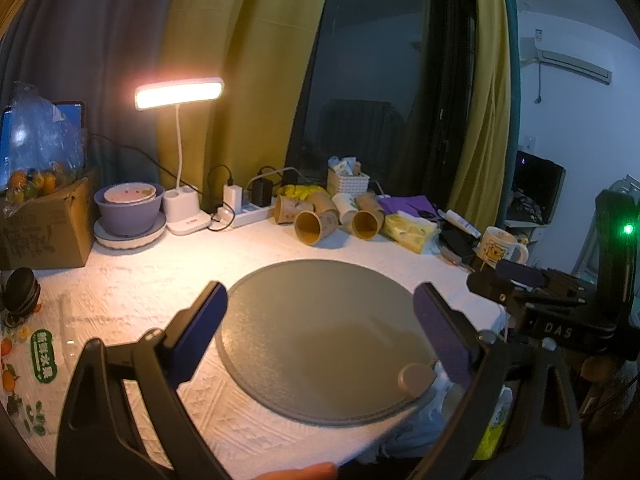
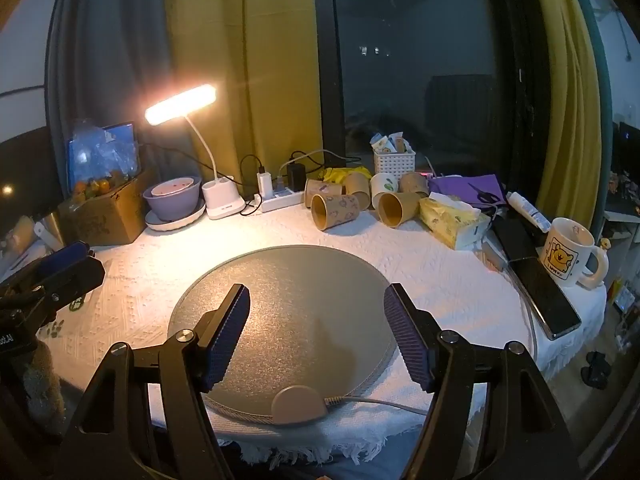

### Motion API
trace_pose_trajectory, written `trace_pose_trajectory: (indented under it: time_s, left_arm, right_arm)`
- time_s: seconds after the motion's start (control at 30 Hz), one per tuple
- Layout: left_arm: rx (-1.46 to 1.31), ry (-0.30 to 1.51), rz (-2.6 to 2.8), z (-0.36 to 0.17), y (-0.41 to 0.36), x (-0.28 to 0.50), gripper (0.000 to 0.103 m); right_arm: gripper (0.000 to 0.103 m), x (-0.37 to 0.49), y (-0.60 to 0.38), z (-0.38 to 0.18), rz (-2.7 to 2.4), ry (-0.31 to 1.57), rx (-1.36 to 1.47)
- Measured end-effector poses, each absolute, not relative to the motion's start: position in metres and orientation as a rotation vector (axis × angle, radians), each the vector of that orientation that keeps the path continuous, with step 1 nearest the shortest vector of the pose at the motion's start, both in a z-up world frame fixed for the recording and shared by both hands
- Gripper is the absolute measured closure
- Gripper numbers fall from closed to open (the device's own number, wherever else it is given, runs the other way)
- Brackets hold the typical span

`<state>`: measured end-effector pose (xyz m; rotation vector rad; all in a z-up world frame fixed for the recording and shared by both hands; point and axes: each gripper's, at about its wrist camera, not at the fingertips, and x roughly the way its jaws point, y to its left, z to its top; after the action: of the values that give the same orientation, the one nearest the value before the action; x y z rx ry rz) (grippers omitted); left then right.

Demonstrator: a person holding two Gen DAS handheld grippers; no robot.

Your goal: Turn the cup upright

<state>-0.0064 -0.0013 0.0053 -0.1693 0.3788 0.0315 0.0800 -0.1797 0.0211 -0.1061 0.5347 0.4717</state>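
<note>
I have both grippers hanging over the round grey mat (image 2: 288, 304), which fills the middle of each frame on the white textured cloth (image 2: 432, 264). The left gripper (image 1: 320, 328) has its fingers spread wide apart with nothing between them, and only the mat shows in the gap. The right gripper (image 2: 318, 328) is the same: fingers well apart, holding nothing, with the mat's beige cable tab (image 2: 298, 404) at the lower centre of the right wrist view.

The paper cups sit well beyond the mat, in the upper middle of both frames, in a loose cluster on their sides. The nearest brown cup (image 2: 334, 211) lies with its open mouth facing me, left of centre in the right wrist view. A second brown cup (image 2: 398, 208) lies just to its right, also mouth toward the camera. Behind and between them lies a white cup (image 2: 383, 189) with a leaf print, and more brown cups lie tipped at the back.

The lit desk lamp (image 2: 182, 109) glows at upper left. A tissue pack (image 2: 452, 218) lies just right of the cups. A cream mug (image 2: 568, 254) with a yellow cartoon stands upright at the right edge, touching a dark phone (image 2: 548, 300).
</note>
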Motion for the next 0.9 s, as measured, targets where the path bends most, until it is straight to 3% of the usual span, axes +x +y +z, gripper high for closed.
trace_pose_trajectory:
  time_s: [0.9]
  left_arm:
    - [-0.175, 0.375, 0.029, 0.0047, -0.0005, -0.0072, 0.008]
  right_arm:
    - [0.030, 0.0784, -0.1777, 0.0220, 0.472, 0.532, -0.107]
